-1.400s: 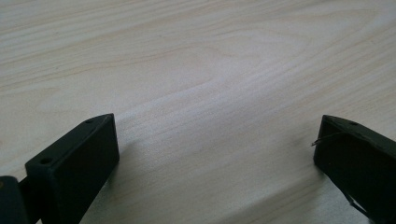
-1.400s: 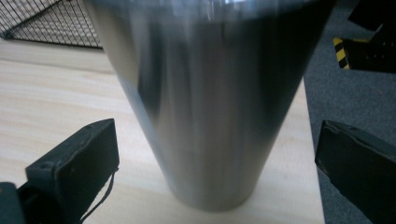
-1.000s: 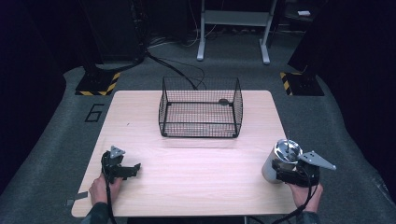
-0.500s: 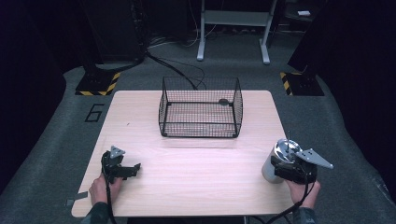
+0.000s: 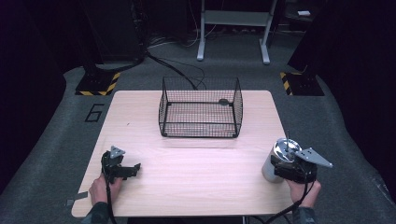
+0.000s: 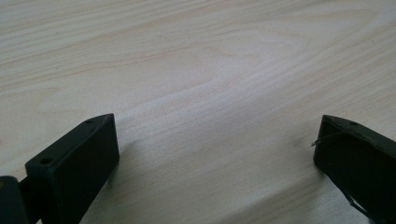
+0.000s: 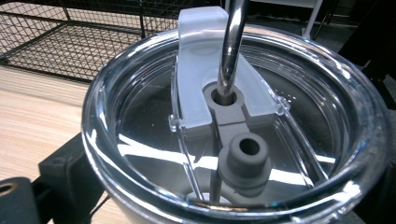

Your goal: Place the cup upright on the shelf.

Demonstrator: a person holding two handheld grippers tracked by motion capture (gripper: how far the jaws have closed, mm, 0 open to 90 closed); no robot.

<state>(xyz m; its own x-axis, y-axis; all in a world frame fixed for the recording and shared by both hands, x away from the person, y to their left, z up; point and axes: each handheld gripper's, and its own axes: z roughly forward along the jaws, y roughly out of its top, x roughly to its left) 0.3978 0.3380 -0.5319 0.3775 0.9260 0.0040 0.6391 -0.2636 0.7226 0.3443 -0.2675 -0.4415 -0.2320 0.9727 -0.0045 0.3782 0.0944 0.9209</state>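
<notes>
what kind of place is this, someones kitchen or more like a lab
More like a lab or recording studio, probably: a bare pale wooden table on grey carpet, yellow-and-black hazard-striped stand bases, loose black cables on the floor, and dark surroundings.

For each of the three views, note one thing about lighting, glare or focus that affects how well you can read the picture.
High view: the table is lit pale while the surrounding floor falls into near black. Left gripper view: soft even light, with the near black fingers slightly blurred. Right gripper view: bright streaks of glare cross the clear lid of the tumbler, and the wire basket behind is soft.
</notes>
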